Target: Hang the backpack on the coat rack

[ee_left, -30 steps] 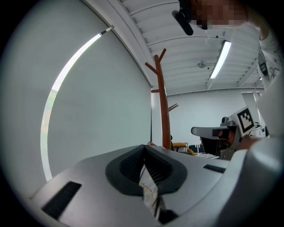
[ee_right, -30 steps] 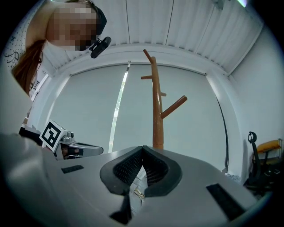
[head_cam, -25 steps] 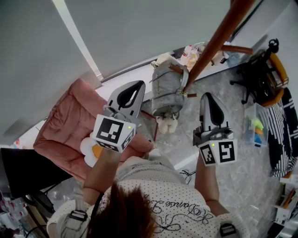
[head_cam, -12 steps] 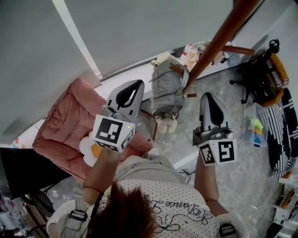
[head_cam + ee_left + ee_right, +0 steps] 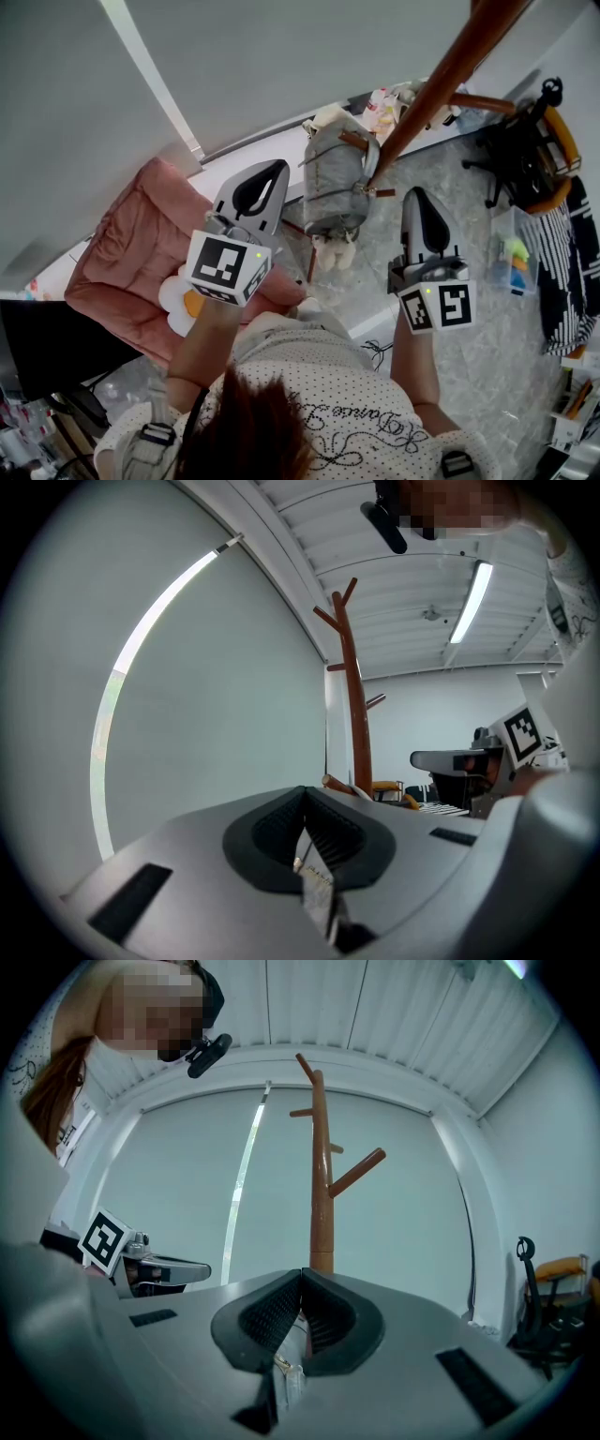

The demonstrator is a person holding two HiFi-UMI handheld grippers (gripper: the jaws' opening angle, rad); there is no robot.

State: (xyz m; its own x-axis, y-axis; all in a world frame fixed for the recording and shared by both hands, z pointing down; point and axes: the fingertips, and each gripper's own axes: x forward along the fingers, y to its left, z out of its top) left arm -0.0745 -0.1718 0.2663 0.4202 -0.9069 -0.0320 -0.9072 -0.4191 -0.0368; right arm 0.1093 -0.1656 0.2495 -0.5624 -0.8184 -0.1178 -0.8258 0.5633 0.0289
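— Where was the backpack (image 5: 336, 183) when we looked down?

— We saw it, grey, hanging by its top on a lower peg of the brown coat rack (image 5: 441, 80), against the pole, with a pale plush charm (image 5: 328, 251) dangling beneath it above the speckled floor (image 5: 469, 356).

— And our two tools?

— We held the left gripper (image 5: 279, 169) and the right gripper (image 5: 418, 191) up on either side of the bag, both apart from it. The left one sat above the pink cushioned seat (image 5: 131, 262); the black office chair (image 5: 520, 150) lay beyond the right one.

— Were the jaws gripping anything?

— No. In the left gripper view we saw that gripper (image 5: 305, 797) with its jaws pressed together, nothing between them, and the rack (image 5: 354, 696) upright beyond. In the right gripper view the other gripper (image 5: 300, 1279) was likewise closed and empty, with the rack's pole (image 5: 322, 1185) straight ahead.
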